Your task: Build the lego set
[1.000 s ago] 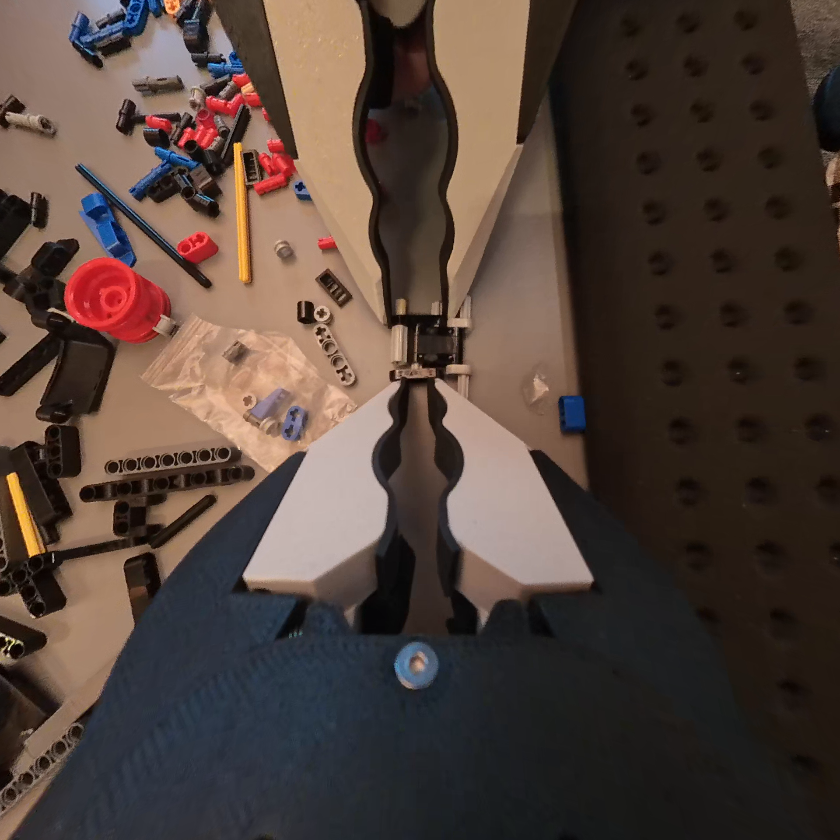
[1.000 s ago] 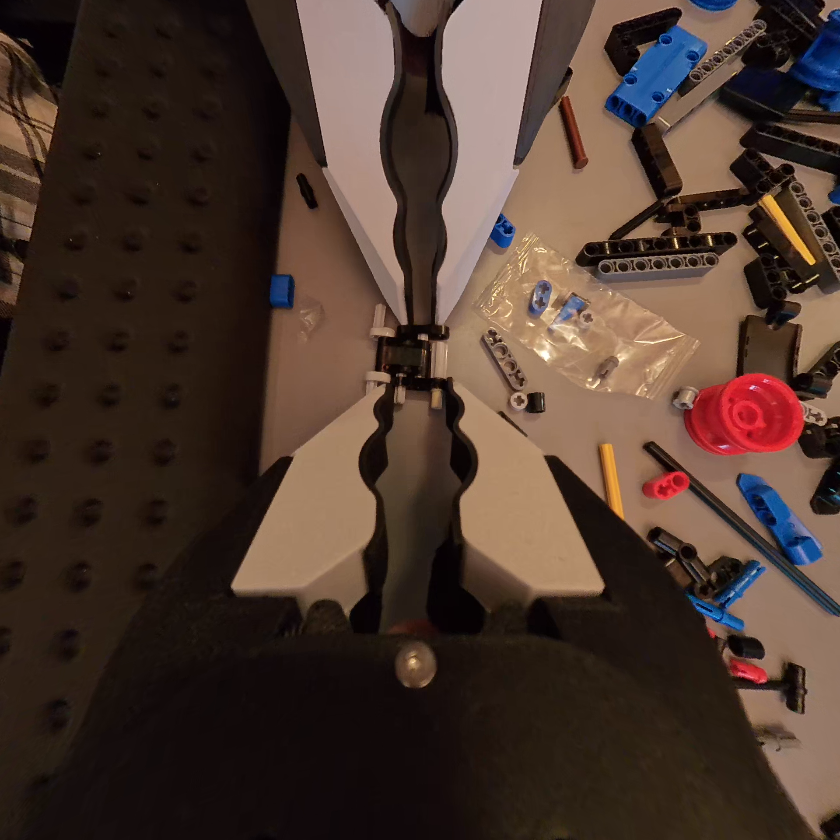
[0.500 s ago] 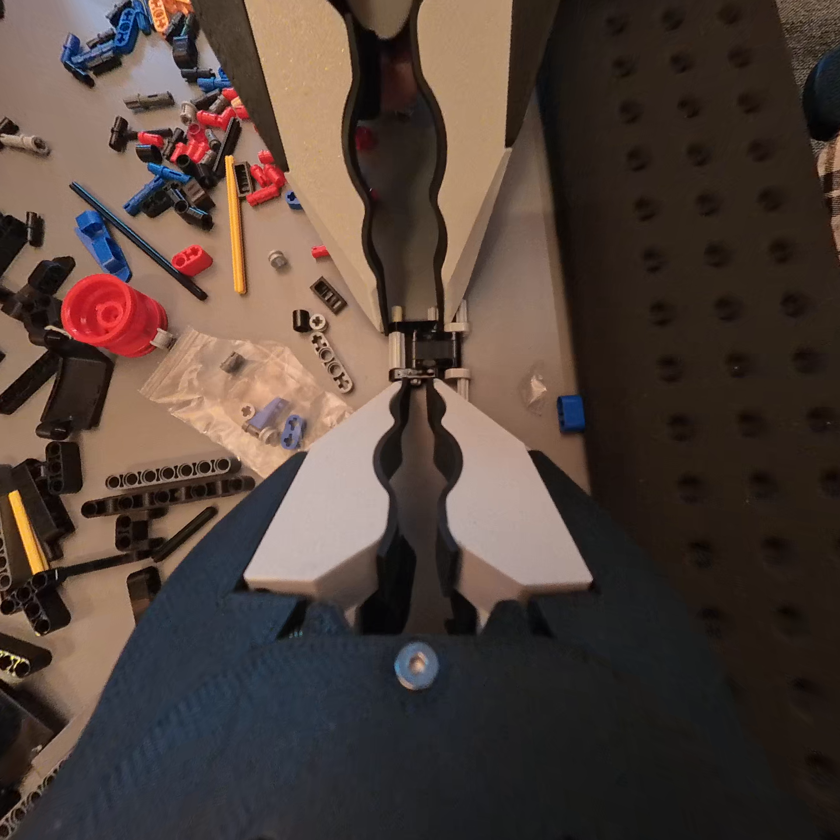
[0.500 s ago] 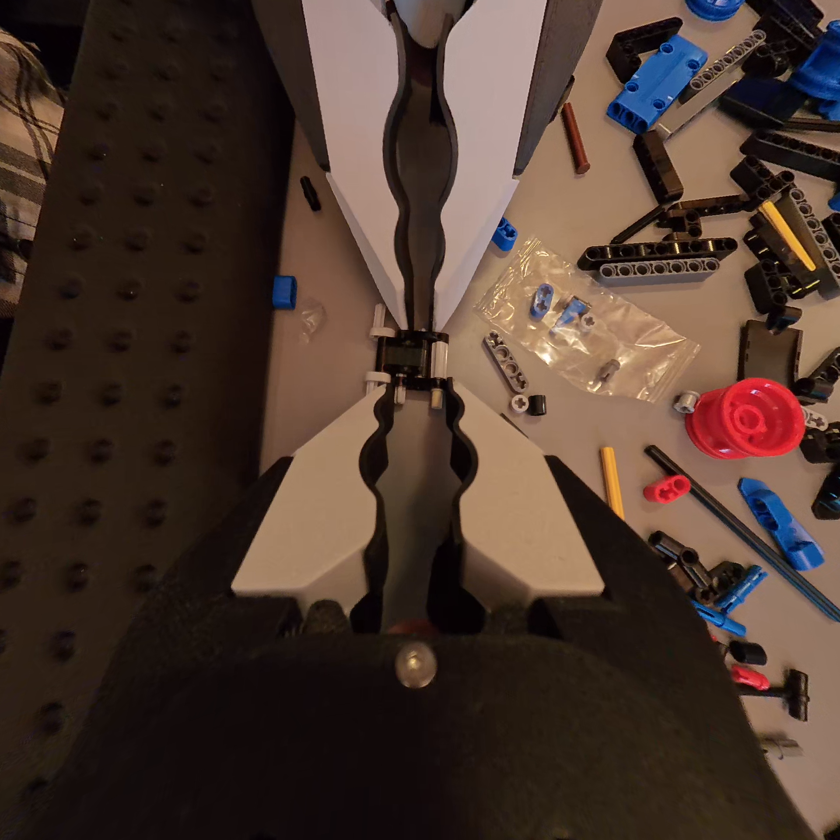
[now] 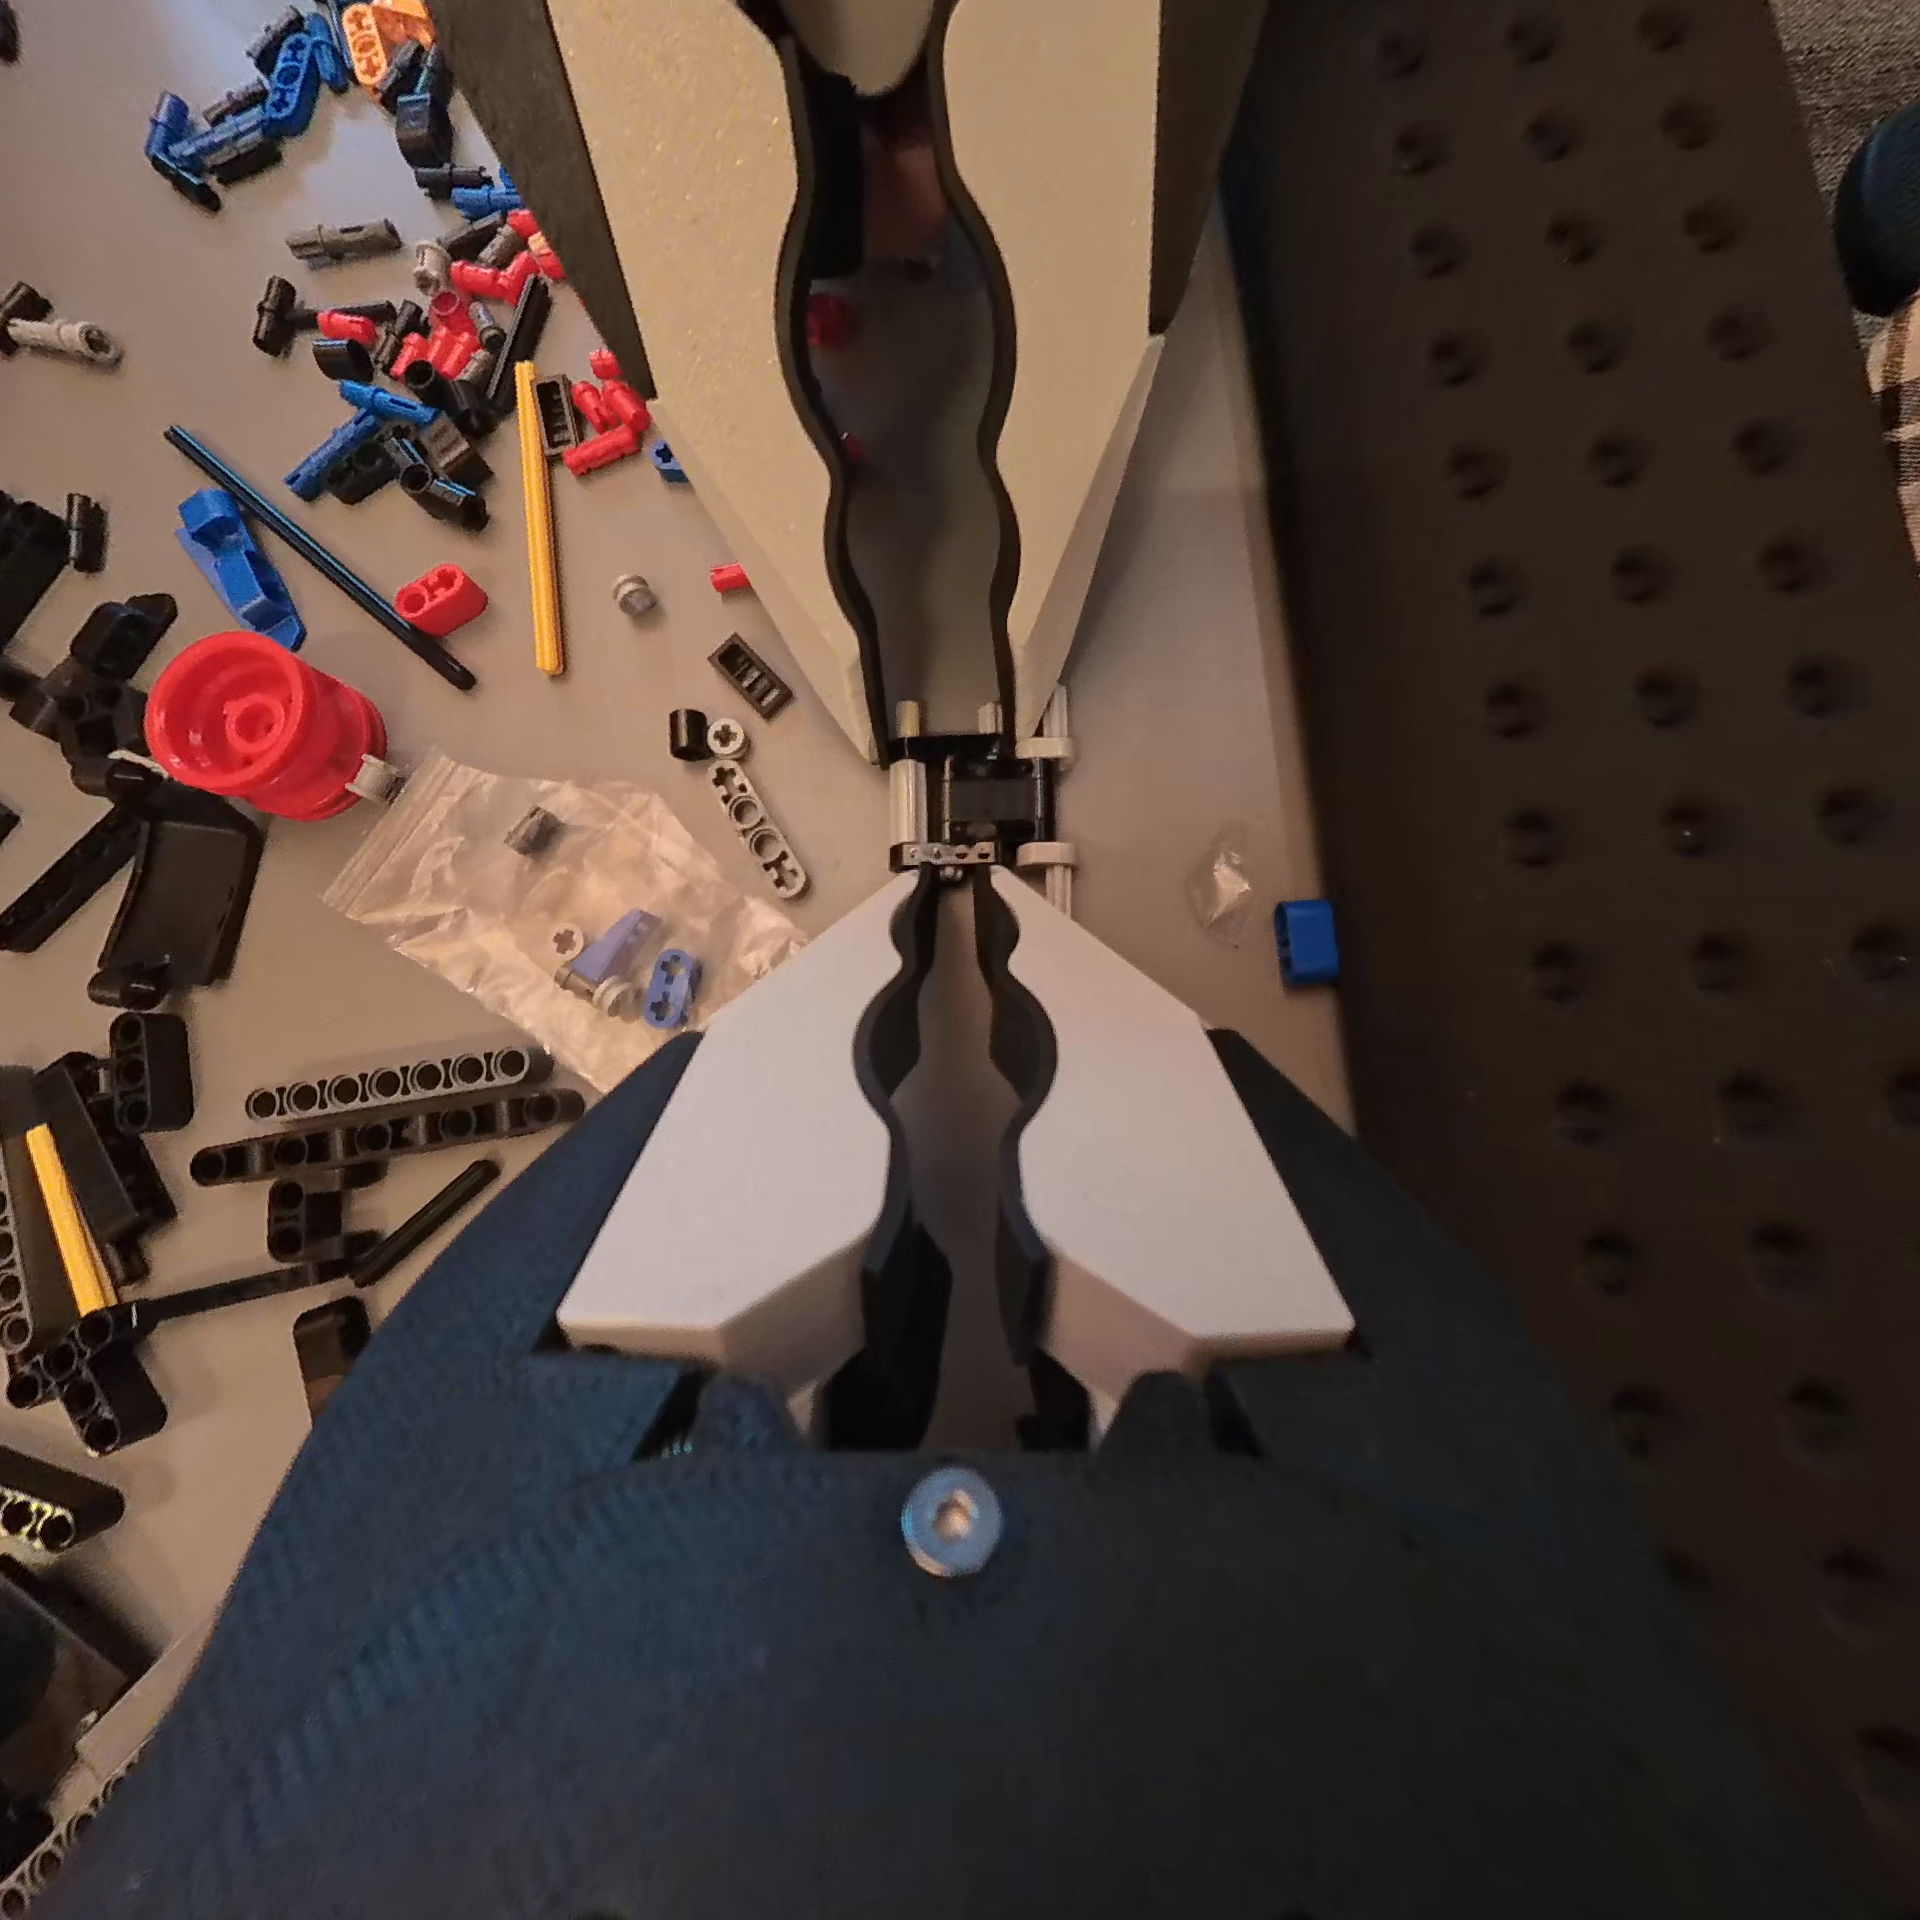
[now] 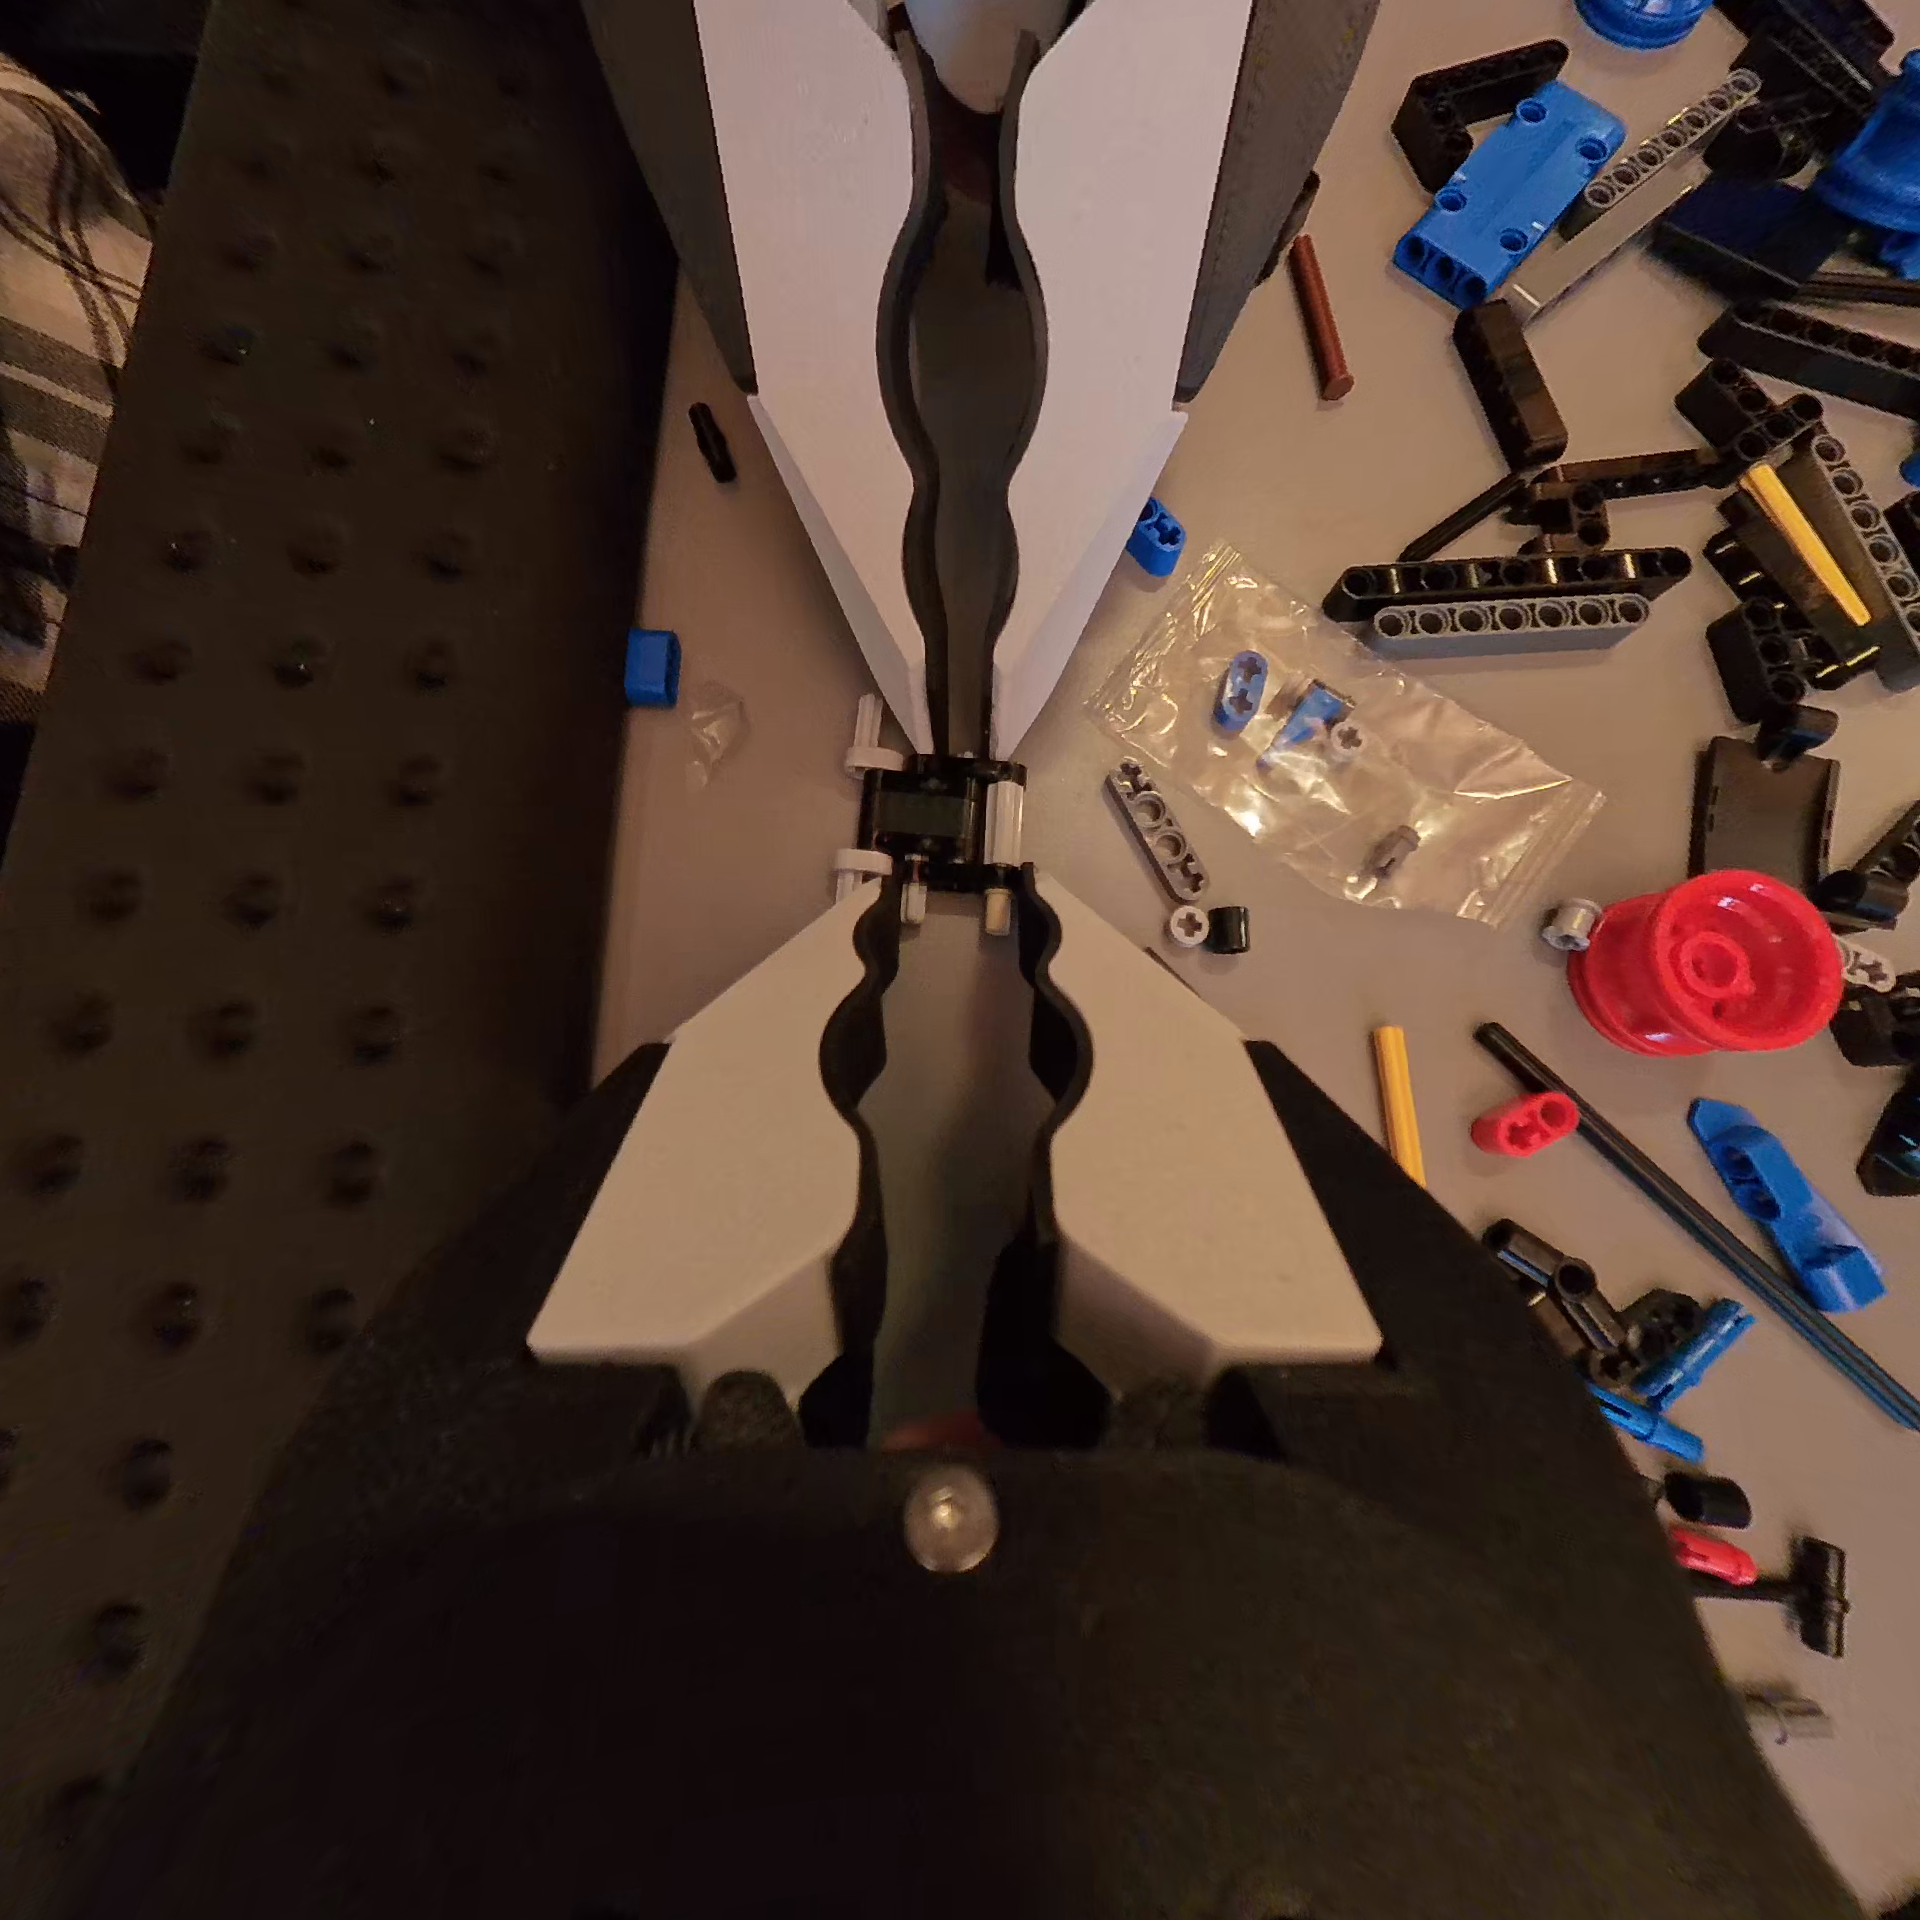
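A small black and grey lego assembly [image 5: 977, 800] with white pins hangs between my two grippers above the grey table [image 5: 1153, 623]. My left gripper [image 5: 951, 883] is shut on the thin grey beam at its near end. My right gripper [image 5: 940, 727] comes in from the opposite side and clamps the black far end. In the right wrist view the assembly [image 6: 935, 816] sits at my right gripper's [image 6: 951, 904] tips, which close on its black end and pins. My left gripper [image 6: 961, 743] pinches the other side there.
A black studded mat [image 5: 1610, 831] runs along one side of the table, with a small blue piece [image 5: 1307, 940] at its edge. A clear bag [image 5: 561, 904] of small parts, a loose grey beam [image 5: 756, 826], a red wheel [image 5: 260, 743] and many scattered parts lie on the other side. Both grippers' tips are close together, under 4 cm apart.
Both grippers, still holding the assembly, have drifted slightly over the table. Neither grip has visibly changed.
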